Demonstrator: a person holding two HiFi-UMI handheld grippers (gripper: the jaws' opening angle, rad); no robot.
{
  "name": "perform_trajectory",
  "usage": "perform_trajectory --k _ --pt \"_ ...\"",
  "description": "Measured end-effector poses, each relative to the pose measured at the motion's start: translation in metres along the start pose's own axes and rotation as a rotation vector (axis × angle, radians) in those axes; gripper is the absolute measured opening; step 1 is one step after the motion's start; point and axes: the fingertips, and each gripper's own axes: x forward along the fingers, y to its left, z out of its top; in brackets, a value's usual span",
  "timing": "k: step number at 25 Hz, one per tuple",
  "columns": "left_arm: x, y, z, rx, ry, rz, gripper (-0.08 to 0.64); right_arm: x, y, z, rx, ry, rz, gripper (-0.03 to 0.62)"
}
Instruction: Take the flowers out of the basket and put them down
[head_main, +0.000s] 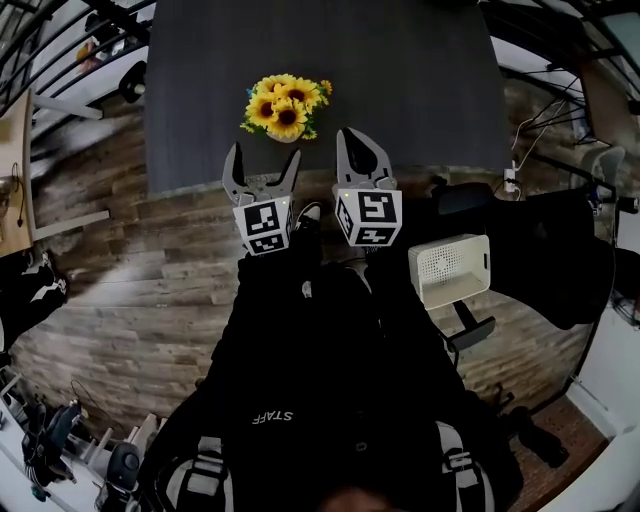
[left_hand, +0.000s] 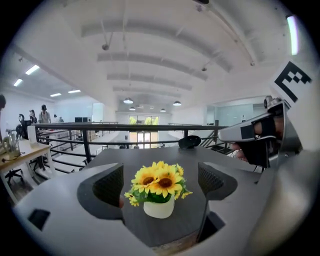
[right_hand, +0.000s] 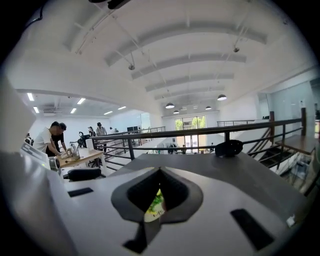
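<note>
A bunch of yellow sunflowers (head_main: 285, 105) stands upright in a small white pot (left_hand: 159, 207) near the front edge of a dark table (head_main: 420, 80). My left gripper (head_main: 265, 155) hangs just short of the pot, open, with nothing between its pads; in the left gripper view the flowers (left_hand: 159, 181) show through the gap, further out. My right gripper (head_main: 352, 135) is beside it on the right, shut and empty. Its tips meet in the right gripper view, where a sliver of the pot (right_hand: 154, 207) shows below them.
A black object (right_hand: 228, 148) lies at the table's far edge, with a dark railing (right_hand: 200, 132) behind it. On the wooden floor to my right are a white perforated box (head_main: 450, 268) and a black chair (head_main: 560, 250). People stand at a desk (right_hand: 75, 157) far left.
</note>
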Motion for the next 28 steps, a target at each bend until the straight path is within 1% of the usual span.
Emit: perform_trajectory --k 3,5,7,9,11,13,14,16,18,22,25,28 --pt "-0.013 -0.008 0.033 0.009 -0.053 -0.013 0.454 -0.015 0.005 0.025 0.006 -0.038 -0.007 0.012" --pt "-0.019 -0.011 0.052 0.02 -0.084 -0.022 0.398 -0.021 0.009 0.04 0.007 -0.059 -0.006 0.012" --pt "-0.023 -0.014 0.069 0.036 -0.119 -0.028 0.297 -0.027 0.015 0.054 0.005 -0.081 -0.002 0.012" --pt "-0.028 -0.018 0.083 0.046 -0.152 -0.028 0.26 -0.035 0.021 0.064 0.002 -0.101 0.003 0.012" --pt "-0.036 -0.023 0.095 0.053 -0.166 -0.016 0.225 -0.046 0.025 0.073 -0.001 -0.116 0.009 0.012" --pt "-0.044 -0.027 0.11 0.052 -0.191 -0.007 0.15 -0.054 0.027 0.086 -0.005 -0.134 0.015 0.012" --pt "-0.047 -0.029 0.12 0.047 -0.211 -0.009 0.124 -0.057 0.028 0.093 -0.009 -0.145 0.018 0.012" --pt "-0.052 -0.032 0.138 0.047 -0.242 -0.004 0.095 -0.062 0.028 0.109 -0.021 -0.169 0.023 0.012" --pt "-0.059 -0.031 0.15 0.057 -0.247 0.021 0.044 -0.068 0.03 0.12 -0.031 -0.185 0.028 0.012" --pt "-0.067 -0.032 0.166 0.054 -0.218 0.05 0.006 -0.079 0.032 0.138 -0.041 -0.22 0.055 0.012" --pt "-0.073 -0.038 0.177 0.04 -0.196 0.028 0.003 -0.087 0.035 0.148 -0.048 -0.242 0.08 0.012" --pt "-0.082 -0.041 0.198 0.045 -0.222 0.011 0.002 -0.093 0.041 0.157 -0.069 -0.255 0.095 0.012"
